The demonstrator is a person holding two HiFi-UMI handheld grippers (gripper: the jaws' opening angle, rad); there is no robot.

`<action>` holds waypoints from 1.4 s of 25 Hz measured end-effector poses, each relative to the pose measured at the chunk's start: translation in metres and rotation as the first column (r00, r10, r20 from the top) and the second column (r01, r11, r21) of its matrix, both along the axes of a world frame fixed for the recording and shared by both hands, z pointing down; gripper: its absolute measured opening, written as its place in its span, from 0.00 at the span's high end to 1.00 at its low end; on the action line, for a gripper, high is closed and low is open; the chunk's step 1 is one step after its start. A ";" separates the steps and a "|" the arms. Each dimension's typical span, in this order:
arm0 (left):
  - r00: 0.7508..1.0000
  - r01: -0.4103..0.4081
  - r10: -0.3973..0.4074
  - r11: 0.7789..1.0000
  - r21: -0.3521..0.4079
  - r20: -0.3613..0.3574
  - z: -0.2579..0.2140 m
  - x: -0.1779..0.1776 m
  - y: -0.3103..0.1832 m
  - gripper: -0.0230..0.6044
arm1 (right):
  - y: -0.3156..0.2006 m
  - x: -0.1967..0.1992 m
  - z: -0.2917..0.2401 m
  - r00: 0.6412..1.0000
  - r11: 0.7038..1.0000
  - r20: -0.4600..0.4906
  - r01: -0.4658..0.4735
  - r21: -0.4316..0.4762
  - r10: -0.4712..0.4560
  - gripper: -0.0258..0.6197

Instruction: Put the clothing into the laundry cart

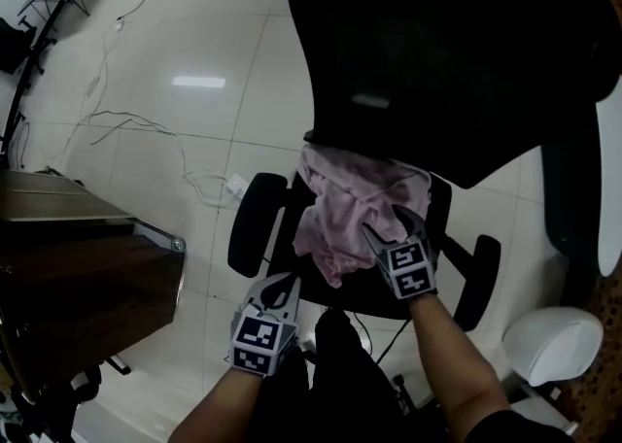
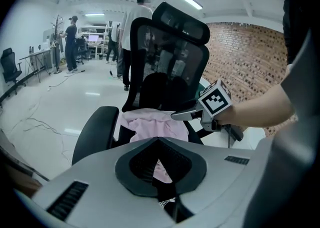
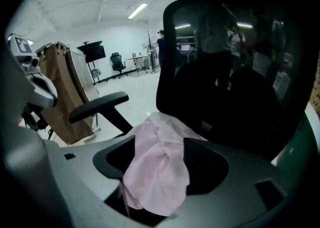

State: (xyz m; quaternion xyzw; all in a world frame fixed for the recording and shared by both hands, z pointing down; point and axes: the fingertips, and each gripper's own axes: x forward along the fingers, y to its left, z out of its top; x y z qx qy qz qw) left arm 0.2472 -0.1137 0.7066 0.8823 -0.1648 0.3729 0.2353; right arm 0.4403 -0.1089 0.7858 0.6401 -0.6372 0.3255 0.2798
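A crumpled pink garment [image 1: 340, 206] lies on the seat of a black office chair [image 1: 447, 52], one fold hanging over the seat's front edge. My right gripper [image 1: 394, 224] is down on the garment's right side with its jaws spread wide. In the right gripper view the pink cloth [image 3: 157, 167] lies loosely in the gap between them, without the pads pressing on it. My left gripper [image 1: 282, 288] hovers lower left, in front of the seat and short of the cloth. It is open, with the pink garment [image 2: 155, 124] ahead of it and nothing in its jaws.
The chair's left armrest [image 1: 255, 222] and right armrest [image 1: 478, 281] flank the seat. A brown box-shaped cart with a metal rail [image 1: 78, 266] stands at the left. Cables [image 1: 146, 130] trail over the tiled floor. A white rounded object [image 1: 549, 344] sits at the lower right. People [image 2: 132, 27] stand far behind the chair.
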 end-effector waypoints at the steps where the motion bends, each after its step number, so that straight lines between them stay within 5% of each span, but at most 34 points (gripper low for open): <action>1: 1.000 0.001 -0.001 1.000 -0.003 0.005 0.005 0.002 -0.001 0.97 | -0.004 0.004 0.009 1.000 1.000 -0.018 0.012 -0.012 -0.012 0.45; 26: 0.999 0.012 -0.008 0.996 -0.085 0.047 0.091 0.038 -0.021 0.97 | -0.036 0.034 0.130 1.000 0.984 -0.008 0.027 -0.178 -0.029 0.45; 30: 0.999 0.021 -0.017 0.996 -0.083 0.050 0.094 0.033 -0.020 0.97 | -0.034 0.030 0.139 0.999 0.977 0.044 0.006 -0.213 0.003 0.53; 35: 0.998 0.028 -0.024 0.997 -0.076 0.051 0.092 0.029 -0.018 0.97 | -0.032 0.033 0.122 0.996 0.986 0.074 -0.034 -0.166 0.047 0.78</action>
